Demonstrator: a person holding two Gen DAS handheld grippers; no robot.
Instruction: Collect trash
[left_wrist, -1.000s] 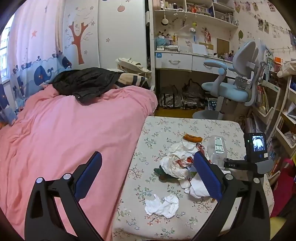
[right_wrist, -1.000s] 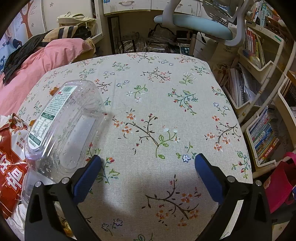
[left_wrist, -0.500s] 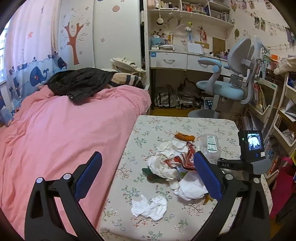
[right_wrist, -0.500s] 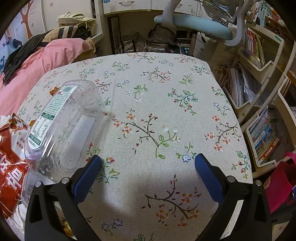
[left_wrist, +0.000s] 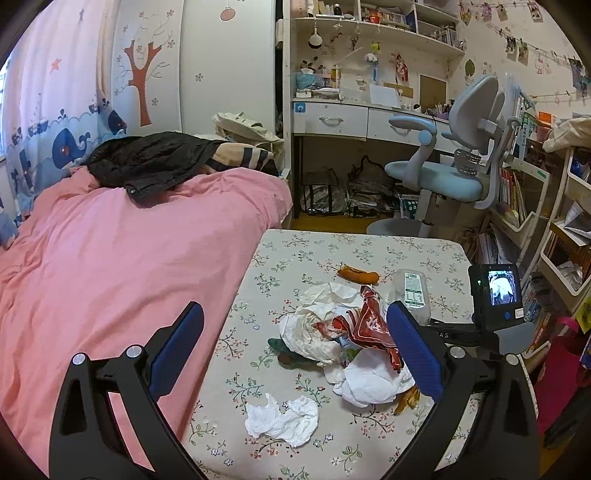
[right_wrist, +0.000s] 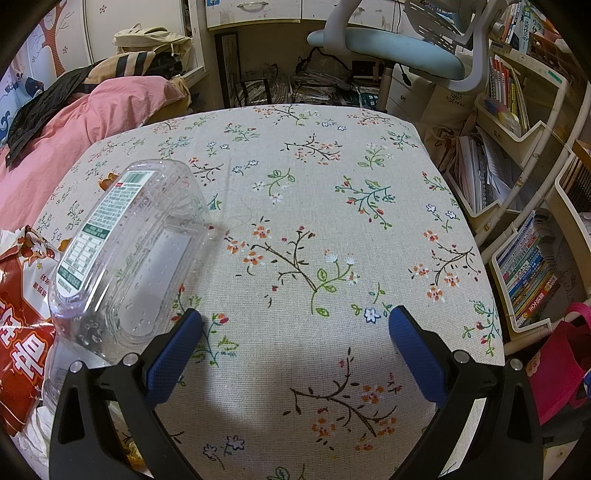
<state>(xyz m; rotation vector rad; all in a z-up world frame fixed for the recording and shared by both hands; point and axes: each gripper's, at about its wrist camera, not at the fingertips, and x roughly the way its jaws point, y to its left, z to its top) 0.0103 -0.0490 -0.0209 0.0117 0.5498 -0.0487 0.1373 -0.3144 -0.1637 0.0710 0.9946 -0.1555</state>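
The counter (left_wrist: 325, 243), covered in a cream cloth printed with flower sprigs, stands right against a bed under a pink duvet (left_wrist: 122, 258). The trash lies in a loose heap toward the counter's right side, nearer the front edge than the far one.

Largest in the heap is crumpled white paper (left_wrist: 314, 328), bunched and stained red in places, with another white wad (left_wrist: 369, 380) lying in front of it. A torn red snack wrapper (left_wrist: 369, 325) with white lettering lies crushed on top. Behind and to the right of the heap, a clear plastic container (right_wrist: 125, 258) lies on its side, a green-and-white printed label along its top and droplets inside. A crumpled white tissue (left_wrist: 282, 419) sits apart, near the front edge. A small orange scrap (left_wrist: 358, 275) lies behind the heap, toward the counter's middle.

The left gripper (left_wrist: 295, 350) hangs above the front edge, its jaws spread wide, holding nothing; the heap shows between them. The right gripper (right_wrist: 295, 349) sits low over bare cloth to the right of the heap, jaws also wide apart and empty, the left blue pad (right_wrist: 173, 358) just beside the container's near end; contact cannot be told.
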